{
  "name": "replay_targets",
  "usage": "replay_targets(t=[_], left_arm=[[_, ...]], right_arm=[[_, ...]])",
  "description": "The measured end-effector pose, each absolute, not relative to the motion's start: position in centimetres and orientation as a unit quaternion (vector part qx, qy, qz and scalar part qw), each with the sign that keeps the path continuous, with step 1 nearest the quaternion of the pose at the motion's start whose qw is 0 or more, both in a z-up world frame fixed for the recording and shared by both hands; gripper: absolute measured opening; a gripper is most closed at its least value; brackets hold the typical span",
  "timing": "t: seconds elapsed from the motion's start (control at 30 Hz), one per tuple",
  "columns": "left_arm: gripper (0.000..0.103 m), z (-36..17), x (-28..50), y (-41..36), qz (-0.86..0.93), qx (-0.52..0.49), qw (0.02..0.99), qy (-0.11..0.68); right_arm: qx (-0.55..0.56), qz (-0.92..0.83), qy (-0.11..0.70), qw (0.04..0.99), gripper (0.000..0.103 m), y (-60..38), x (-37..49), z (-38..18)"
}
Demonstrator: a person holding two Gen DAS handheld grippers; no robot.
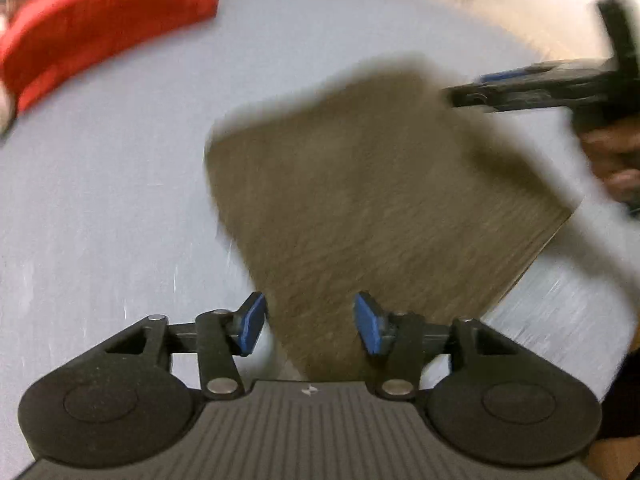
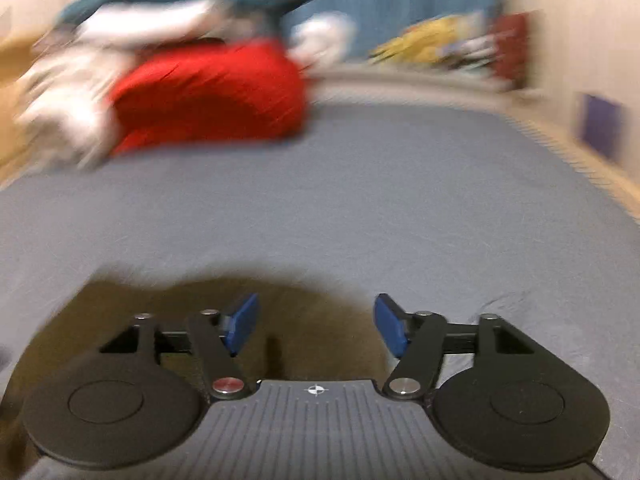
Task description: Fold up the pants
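A: Which step? The pants [image 1: 372,200] lie as a folded brown block on the bed [image 1: 120,200].
B: Last fold looks done, I'd say. Both grippers, left [image 1: 310,322] and right [image 2: 316,326], have jaws wide, holding nothing.
A: Next?
B: Probably smoothing or lifting it away. Its long axis runs from the left gripper diagonally towards the right one.

No legible text, brand or number in either view. Only mark: small white emblem on ribbed housing of left gripper [image 1: 310,322] and of right gripper [image 2: 316,326], no lettering discernible.
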State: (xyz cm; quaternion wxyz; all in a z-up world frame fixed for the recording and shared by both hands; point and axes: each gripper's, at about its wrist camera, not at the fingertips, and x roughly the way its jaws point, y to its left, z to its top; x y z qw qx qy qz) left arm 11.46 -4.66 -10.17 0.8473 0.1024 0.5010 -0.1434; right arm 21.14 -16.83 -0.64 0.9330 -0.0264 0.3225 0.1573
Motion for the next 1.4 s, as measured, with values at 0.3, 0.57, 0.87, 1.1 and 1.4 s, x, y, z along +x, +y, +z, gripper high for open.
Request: replay_targets(t=[0.3, 0.57, 0.87, 1.1, 1.4], left_arm=[[0.101, -4.0, 8.0, -5.2, -0.029, 0.056, 0.913, 0.404], [0.103, -1.5, 4.2, -7.8, 0.021, -0.006, 0.915, 0.403], [0.103, -4.7, 1.3, -11.8, 0.024, -0.027, 0.89, 0.455], [0.103, -7.6, 1.4, -12.8, 0.013, -0.032, 0.869, 0.494], [0.103, -8.5, 2.3, -12.6, 0.022, -0.038, 0.866, 0.498]], right_arm=[[-0.023, 0.128, 0.36, 0.924, 0.074, -19.9, 16.4, 2.2], [0.045, 0.124, 0.345, 0.929, 0.1, -19.7, 8.1, 8.3], [0.074, 0.074, 0.412, 0.905, 0.102, -19.4, 5.2, 4.9], [-0.015, 0.05, 0.402, 0.914, 0.102, -17.8, 4.0, 3.3], [-0.053, 0.072, 0.423, 0.902, 0.102, -16.4, 3.2, 2.1]])
